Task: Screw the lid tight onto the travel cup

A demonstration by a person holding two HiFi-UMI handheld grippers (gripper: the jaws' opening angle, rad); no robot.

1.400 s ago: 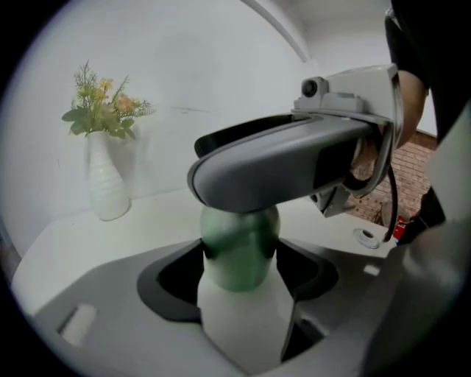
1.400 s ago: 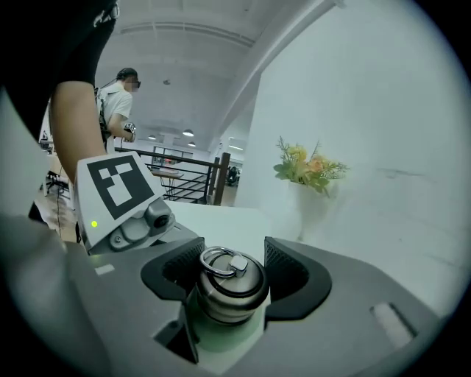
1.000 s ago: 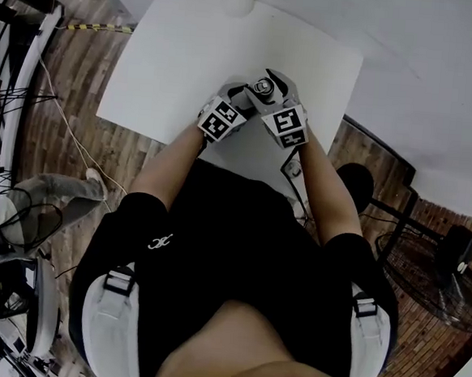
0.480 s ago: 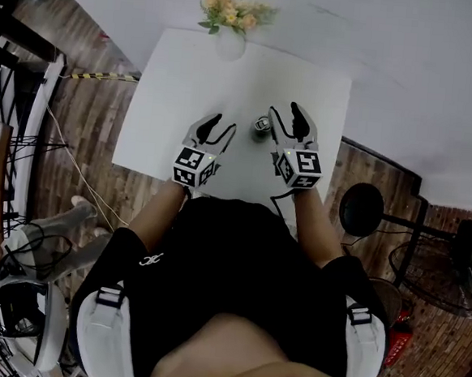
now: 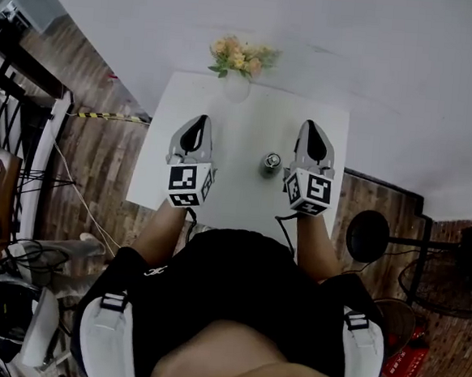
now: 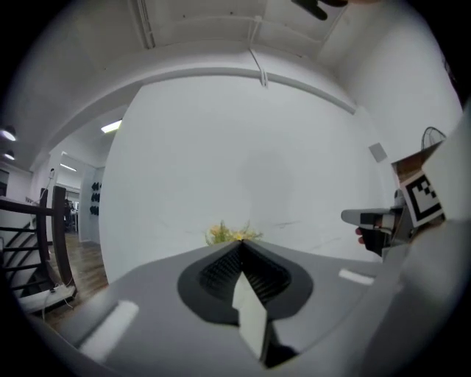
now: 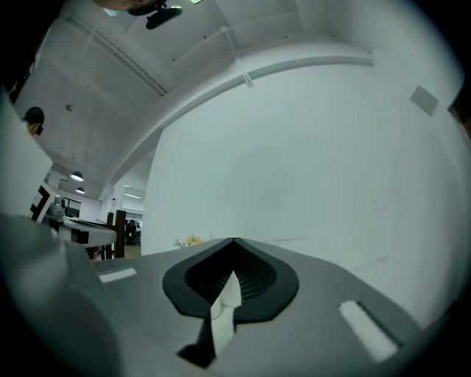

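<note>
The travel cup point(image 5: 270, 163) stands upright on the white table point(image 5: 159, 178), its lid on top, with nothing touching it. My left gripper point(image 5: 200, 121) is held above the table, left of the cup. My right gripper point(image 5: 311, 124) hovers just right of the cup. Both pairs of jaws have just been closing and now meet, with nothing between them. In the left gripper view the shut left gripper point(image 6: 241, 247) points level at the white wall, and the right gripper's marker cube point(image 6: 418, 197) shows at the right edge. The right gripper point(image 7: 232, 243) also faces the wall.
A vase of flowers point(image 5: 239, 62) stands at the table's far edge. Right of the table on the wood floor is a round black stand point(image 5: 368, 235). Cables point(image 5: 73, 187) trail over the floor at the left, beside a black railing point(image 5: 2, 116).
Both grippers have let go of the cup, risen and moved apart to its two sides. Their jaws went from open to shut. The cup stays on the table.
</note>
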